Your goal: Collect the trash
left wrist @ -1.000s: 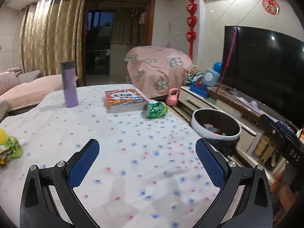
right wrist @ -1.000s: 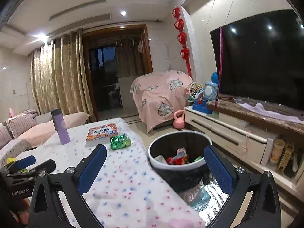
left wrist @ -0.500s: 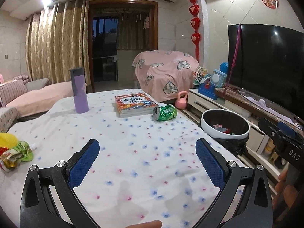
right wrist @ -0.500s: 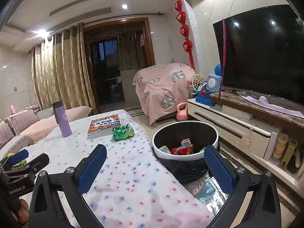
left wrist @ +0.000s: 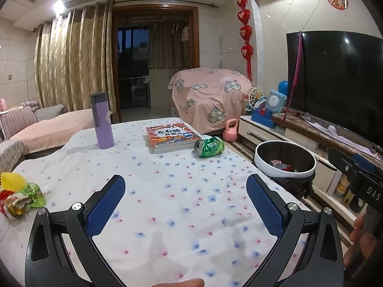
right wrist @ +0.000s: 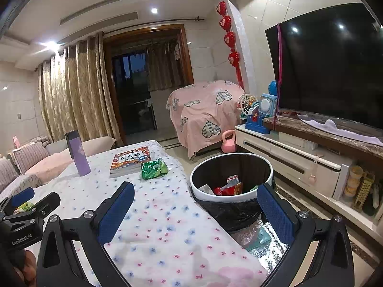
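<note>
**Both grippers wide open, crushed can waiting by the book**

Left gripper [left wrist: 185, 198] is spread wide and holding nothing, just hovering over the flowery tablecloth [left wrist: 167, 191]. Right gripper [right wrist: 195, 205] is the same, jaws apart and empty, sitting over the table edge next to the trash bin [right wrist: 231, 174].

The crushed green can [left wrist: 209, 146] lies on its side at the far right of the table, just beside the children's book [left wrist: 171, 136]. My guess is it's super light, thin metal, already dented, so it'll give a bit more under the pads. I'd pinch across the squashed middle, not the rim end, since it could roll or skid on the cloth.

There's also a little pile of wrappers [left wrist: 21, 197] on the left edge; soft, crinkly stuff. The purple bottle [left wrist: 101, 120] stands farther back. The bin already has some rubbish in it.
</note>
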`<state>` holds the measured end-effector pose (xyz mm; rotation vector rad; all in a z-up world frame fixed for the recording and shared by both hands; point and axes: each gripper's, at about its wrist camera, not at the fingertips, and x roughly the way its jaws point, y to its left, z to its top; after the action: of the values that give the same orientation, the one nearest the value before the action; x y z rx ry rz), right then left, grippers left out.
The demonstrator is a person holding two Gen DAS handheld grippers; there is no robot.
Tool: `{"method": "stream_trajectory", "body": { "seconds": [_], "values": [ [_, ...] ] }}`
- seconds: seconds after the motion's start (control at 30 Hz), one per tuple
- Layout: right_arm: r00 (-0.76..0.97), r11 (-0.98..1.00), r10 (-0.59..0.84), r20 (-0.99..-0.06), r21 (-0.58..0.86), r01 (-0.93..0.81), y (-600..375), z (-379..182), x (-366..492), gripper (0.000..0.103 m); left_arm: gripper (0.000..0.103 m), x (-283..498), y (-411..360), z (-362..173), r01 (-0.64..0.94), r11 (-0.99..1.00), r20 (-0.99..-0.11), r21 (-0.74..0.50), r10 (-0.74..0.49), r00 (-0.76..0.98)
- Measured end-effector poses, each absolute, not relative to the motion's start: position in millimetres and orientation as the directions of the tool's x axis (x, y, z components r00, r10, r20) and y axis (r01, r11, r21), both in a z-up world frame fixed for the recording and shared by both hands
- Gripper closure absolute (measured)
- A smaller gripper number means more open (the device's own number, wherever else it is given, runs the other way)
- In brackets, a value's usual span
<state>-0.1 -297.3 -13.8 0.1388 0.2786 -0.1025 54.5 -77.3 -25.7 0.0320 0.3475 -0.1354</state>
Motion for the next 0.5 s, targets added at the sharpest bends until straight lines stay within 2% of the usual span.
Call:
{"method": "stream_trajectory", "body": {
  "seconds": [0.5],
  "values": [
    [0.96, 0.986, -0.076, -0.271, 0.123, 0.113, -295.9, -14.0, -1.0, 0.0, 0.0, 51.5, -77.5, -26.3, 0.128, 0.992, -0.324, 0.014, -0.116, 0.939]
  ]
}}
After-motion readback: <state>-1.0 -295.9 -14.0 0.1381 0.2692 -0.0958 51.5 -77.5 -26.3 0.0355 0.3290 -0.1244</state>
